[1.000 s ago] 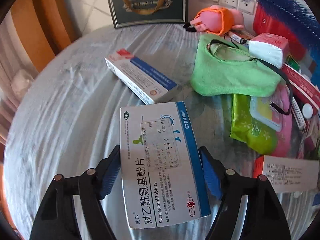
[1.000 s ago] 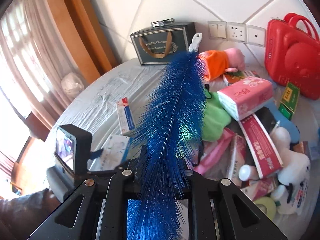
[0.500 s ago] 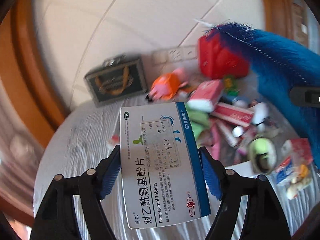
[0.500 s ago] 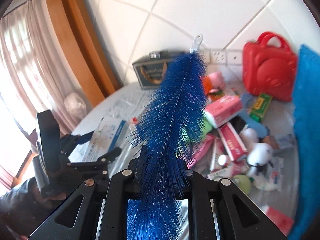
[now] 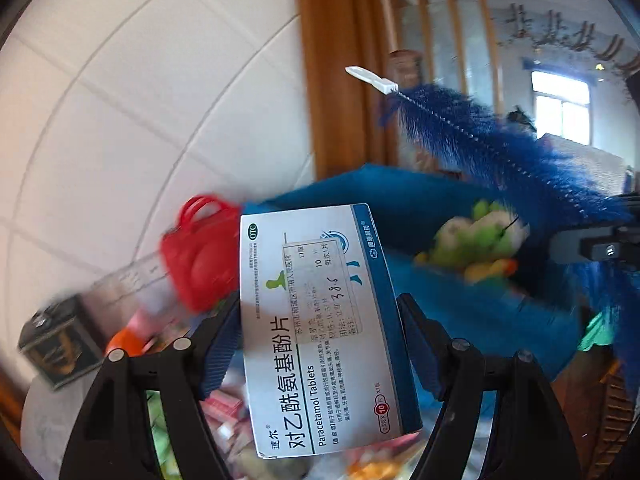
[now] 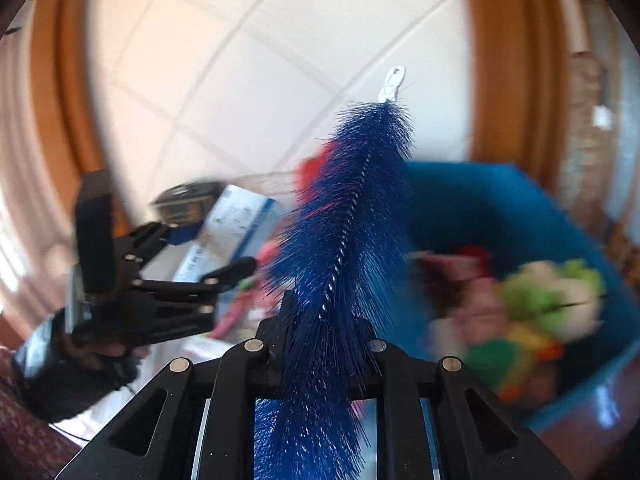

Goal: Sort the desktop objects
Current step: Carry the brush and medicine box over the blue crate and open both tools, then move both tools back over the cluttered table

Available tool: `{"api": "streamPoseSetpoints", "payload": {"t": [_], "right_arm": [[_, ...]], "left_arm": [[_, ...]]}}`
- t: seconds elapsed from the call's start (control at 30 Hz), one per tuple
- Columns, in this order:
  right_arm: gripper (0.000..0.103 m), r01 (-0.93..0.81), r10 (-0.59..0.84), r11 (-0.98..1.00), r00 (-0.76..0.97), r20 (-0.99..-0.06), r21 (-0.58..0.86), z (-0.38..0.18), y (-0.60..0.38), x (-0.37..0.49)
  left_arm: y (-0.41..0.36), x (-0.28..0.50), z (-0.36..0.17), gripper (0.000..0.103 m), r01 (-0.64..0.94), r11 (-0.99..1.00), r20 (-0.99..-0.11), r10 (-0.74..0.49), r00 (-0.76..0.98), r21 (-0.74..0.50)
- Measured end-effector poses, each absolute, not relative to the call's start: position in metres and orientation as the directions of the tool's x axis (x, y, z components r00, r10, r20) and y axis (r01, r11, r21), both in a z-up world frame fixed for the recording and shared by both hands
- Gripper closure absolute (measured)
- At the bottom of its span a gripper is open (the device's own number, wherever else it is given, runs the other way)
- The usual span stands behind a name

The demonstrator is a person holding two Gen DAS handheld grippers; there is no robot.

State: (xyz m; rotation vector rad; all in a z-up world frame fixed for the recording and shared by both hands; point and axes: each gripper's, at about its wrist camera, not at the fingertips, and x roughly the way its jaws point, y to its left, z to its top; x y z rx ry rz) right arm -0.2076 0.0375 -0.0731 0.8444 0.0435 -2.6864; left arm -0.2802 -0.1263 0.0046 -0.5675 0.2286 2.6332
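My left gripper is shut on a white and blue Paracetamol tablet box and holds it up in the air, lengthwise between the blue pads. My right gripper is shut on a long blue bristle brush with a white tip, which stands up in front of the camera. The brush also shows at the right of the left wrist view. The left gripper with its box shows at the left of the right wrist view. A blue basket lies ahead to the right.
The blue basket holds a green and white plush toy. A red case and a dark gift bag stand by the tiled wall. Mixed packets lie blurred on the table below. A wooden frame rises behind.
Both grippers have swung to the right and lifted, from over the cluttered table toward the blue basket. Each still holds its object. The view is blurred by motion.
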Motion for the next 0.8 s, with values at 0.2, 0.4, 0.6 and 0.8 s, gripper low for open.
{"api": "streamPoseSetpoints", "payload": {"t": [0.2, 0.4, 0.6, 0.8], "right_arm": [[0.086, 0.198, -0.178, -0.980, -0.784, -0.594, 0.032, -0.071, 0.149, -0.249], [0.054, 0.190, -0.189, -0.979, -0.740, -0.645, 0.070, -0.074, 0.209, -0.314], [0.027, 0.149, -0.175, -0.984, -0.772, -0.611, 0.094, -0.072, 0.237, -0.334], [0.024, 0.193, -0.289, -0.954, -0.789, -0.542, 0.228, -0.069, 0.237, -0.310]], "left_arm": [[-0.025, -0.316, 0.045, 0.028, -0.495, -0.866, -0.398, 0.430, -0.810, 0.071], [0.039, -0.341, 0.062, 0.027, -0.416, -0.901, -0.424, 0.331, -0.843, 0.122], [0.056, -0.342, 0.074, 0.024, -0.345, -0.920, -0.383, 0.255, -0.888, 0.186], [0.022, -0.328, 0.077, 0.023, -0.303, -0.935, -0.355, 0.223, -0.908, 0.185]]}}
